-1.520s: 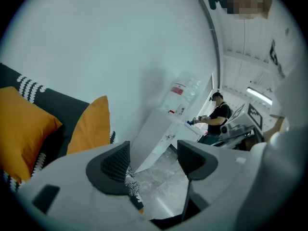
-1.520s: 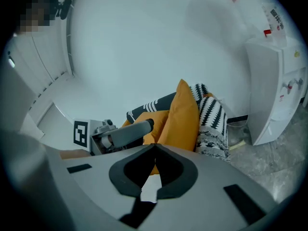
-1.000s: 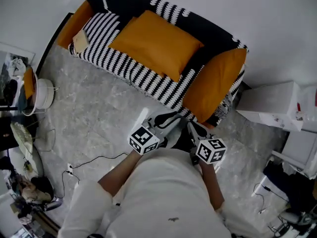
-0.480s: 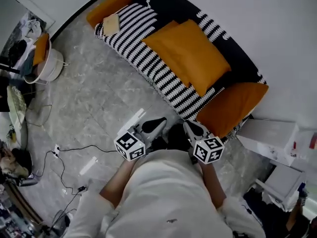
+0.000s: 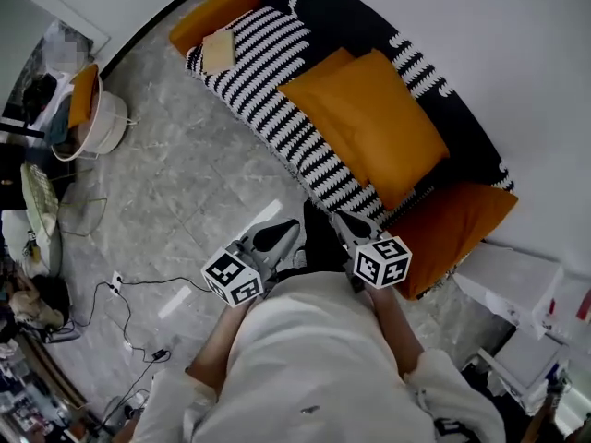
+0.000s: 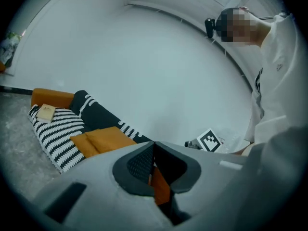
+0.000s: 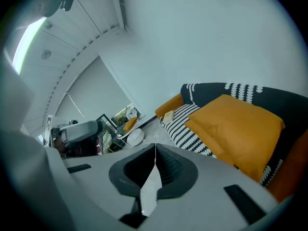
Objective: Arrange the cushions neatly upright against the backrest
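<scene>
Two orange cushions [image 5: 374,127] lean overlapped against the backrest of the black-and-white striped sofa [image 5: 268,72], the bigger one in front. In the right gripper view the big cushion [image 7: 240,126] fills the right side. The left gripper view shows both cushions [image 6: 103,139] small at the left. My left gripper [image 5: 282,236] is shut and empty, over the floor in front of the sofa. My right gripper [image 5: 343,224] is also shut and empty, close to the sofa's front edge near the orange armrest [image 5: 452,224]. Neither gripper touches a cushion.
A small tan flat item [image 5: 218,51] lies on the seat near the far orange armrest [image 5: 214,12]. A white tub [image 5: 92,123] stands on the marble floor at the left, and cables [image 5: 138,284] trail there. White boxes [image 5: 517,280] stand past the near armrest.
The view has swung round and both grippers have swept sideways with the person's body in front of the sofa. The cushions have kept their place on the sofa.
</scene>
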